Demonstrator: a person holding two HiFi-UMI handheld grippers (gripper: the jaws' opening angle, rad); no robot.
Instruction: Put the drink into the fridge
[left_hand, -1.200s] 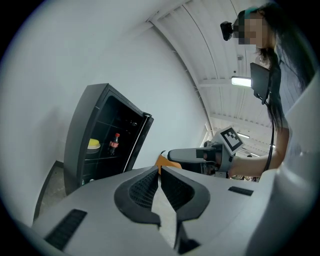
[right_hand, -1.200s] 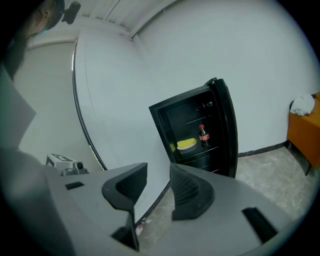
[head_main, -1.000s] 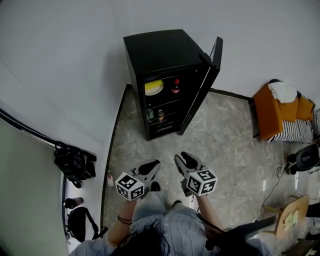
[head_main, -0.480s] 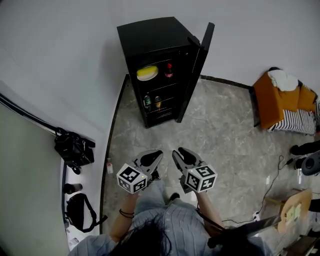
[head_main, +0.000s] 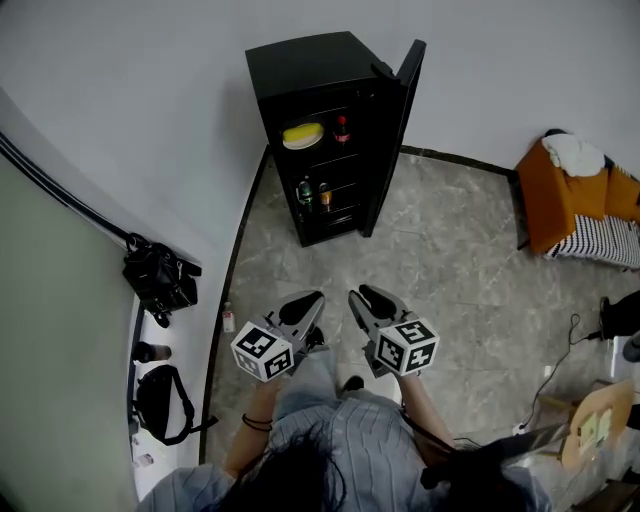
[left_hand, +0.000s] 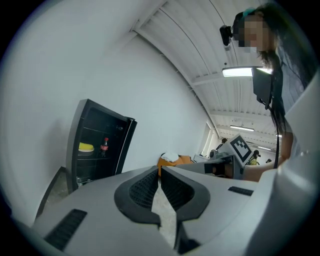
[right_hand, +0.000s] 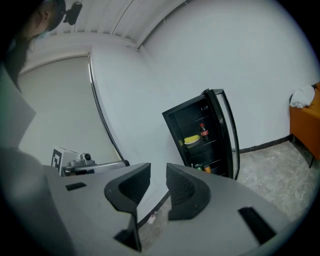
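The black fridge (head_main: 310, 70) stands against the far wall with its door (head_main: 396, 120) swung open. On its upper shelf a red-labelled cola bottle (head_main: 342, 128) stands next to a yellow dish (head_main: 303, 134), and cans (head_main: 314, 193) sit on a lower shelf. The bottle (right_hand: 204, 131) also shows in the right gripper view and, as a small bottle (left_hand: 104, 146), in the left gripper view. Both grippers are held close to the body, well short of the fridge. My left gripper (head_main: 308, 300) (left_hand: 159, 172) is shut and empty. The right gripper (head_main: 362, 295) (right_hand: 158, 172) has its jaws closing, with a gap and nothing between them.
Two black bags (head_main: 160, 282) (head_main: 160, 402) lie by the left wall, with a small bottle (head_main: 228, 319) on the floor near them. An orange chair with cloths (head_main: 575, 195) stands at the right, and a cardboard box (head_main: 590, 425) at the lower right.
The head view has shifted slightly, so the fridge sits a little to the right of where it was half a second ago. Both grippers stay in front of the body, holding nothing.
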